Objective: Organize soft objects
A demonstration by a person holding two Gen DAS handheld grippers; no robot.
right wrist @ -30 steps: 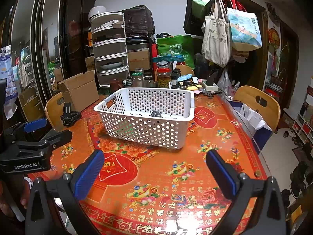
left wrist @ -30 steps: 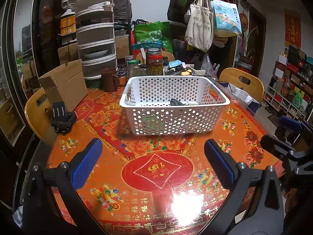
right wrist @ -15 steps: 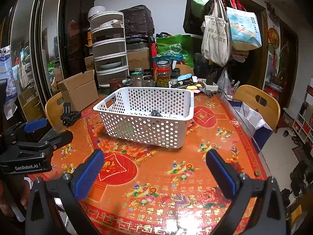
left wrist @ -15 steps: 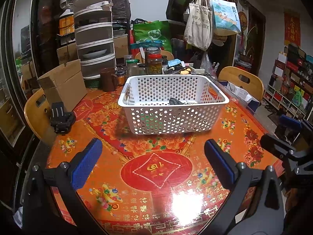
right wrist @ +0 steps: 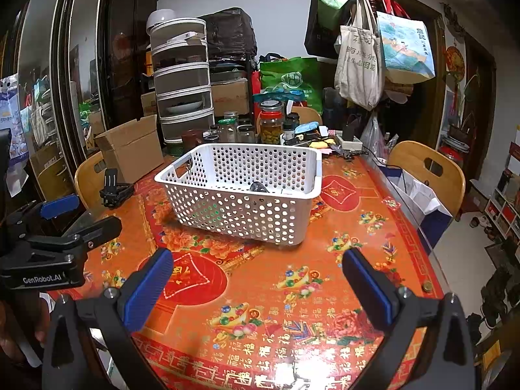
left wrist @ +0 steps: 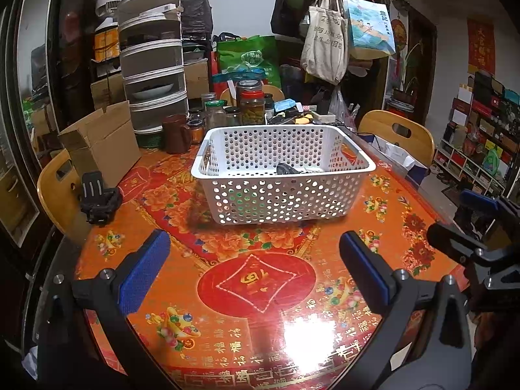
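A white perforated basket (left wrist: 282,195) stands on the red patterned table; it also shows in the right wrist view (right wrist: 240,211). A dark soft item (left wrist: 287,169) lies inside it, mostly hidden by the wall; its tip shows in the right wrist view (right wrist: 258,187). My left gripper (left wrist: 255,266) is open and empty, held above the table's near part, short of the basket. My right gripper (right wrist: 256,279) is open and empty, also short of the basket. Each gripper appears in the other's view, the right one (left wrist: 481,227) and the left one (right wrist: 55,227).
A cardboard box (left wrist: 104,143), a black phone clamp (left wrist: 97,198), a brown mug (left wrist: 175,133) and several jars (left wrist: 250,104) stand at the table's left and back. Wooden chairs (left wrist: 399,133) flank the table. A tiered food cover (left wrist: 152,65) and hanging bags (left wrist: 325,45) are behind.
Both views have shifted only slightly; the basket sits a touch further left in the left wrist view. Both grippers stay open and empty.
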